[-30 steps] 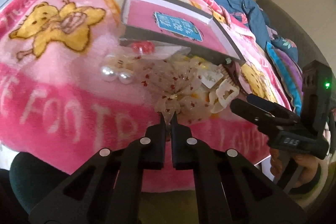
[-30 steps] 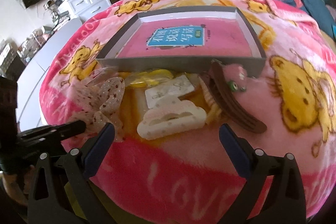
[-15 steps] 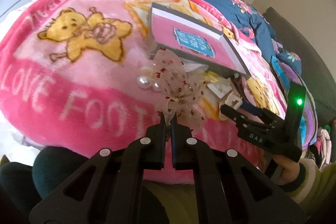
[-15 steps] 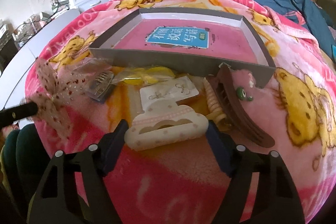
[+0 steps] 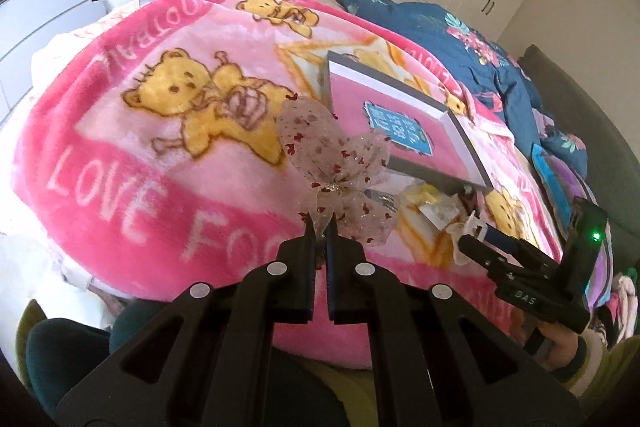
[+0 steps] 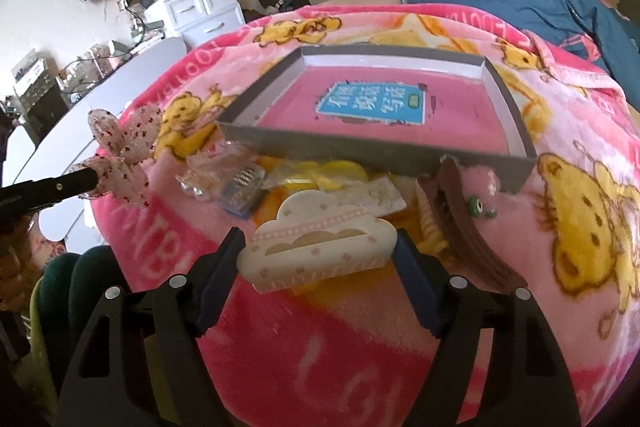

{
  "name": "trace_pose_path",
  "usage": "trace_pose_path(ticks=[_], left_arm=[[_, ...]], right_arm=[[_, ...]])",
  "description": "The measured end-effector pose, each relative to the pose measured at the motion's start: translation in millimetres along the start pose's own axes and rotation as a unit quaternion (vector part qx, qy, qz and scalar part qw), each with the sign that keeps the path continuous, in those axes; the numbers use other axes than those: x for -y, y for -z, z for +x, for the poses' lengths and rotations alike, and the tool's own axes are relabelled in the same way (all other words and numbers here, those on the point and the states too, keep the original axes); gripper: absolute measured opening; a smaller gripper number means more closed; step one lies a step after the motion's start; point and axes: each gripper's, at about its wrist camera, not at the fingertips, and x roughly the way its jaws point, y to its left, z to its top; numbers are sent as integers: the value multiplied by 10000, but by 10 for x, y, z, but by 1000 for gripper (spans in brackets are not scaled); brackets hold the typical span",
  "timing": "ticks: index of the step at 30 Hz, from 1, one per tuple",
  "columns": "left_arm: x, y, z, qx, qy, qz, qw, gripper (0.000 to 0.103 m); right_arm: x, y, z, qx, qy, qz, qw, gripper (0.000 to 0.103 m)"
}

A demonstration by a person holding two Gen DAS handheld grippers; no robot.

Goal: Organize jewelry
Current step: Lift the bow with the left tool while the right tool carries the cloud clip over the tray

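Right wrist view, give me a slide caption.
Right gripper fingers grip cloud hair clip before the gray box.

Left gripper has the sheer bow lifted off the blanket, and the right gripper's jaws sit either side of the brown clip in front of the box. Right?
Not quite. In the right wrist view the right gripper brackets the cream cloud clip; the brown clip lies beside it, outside the jaws. The rest holds: the left gripper holds the bow above the blanket, in front of the box.
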Motion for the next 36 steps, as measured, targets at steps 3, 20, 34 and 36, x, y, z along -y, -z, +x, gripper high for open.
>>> trace_pose_path(ticks=[3, 20, 34, 36], left_arm=[[-35, -67, -5, 43, -48, -55, 10000, 0], [130, -672, 164, 345, -5, -28, 9994, 0], [514, -1084, 559, 361, 225, 91, 9991, 0], [564, -1116, 650, 315, 209, 109, 9992, 0]], right_arm=[[-8, -59, -34, 92, -45, -23, 9999, 74], [287, -650, -146, 751, 112, 87, 9971, 74], [873, -921, -255, 1098, 586, 503, 9909, 74], [950, -941, -249, 1103, 643, 551, 9903, 74]])
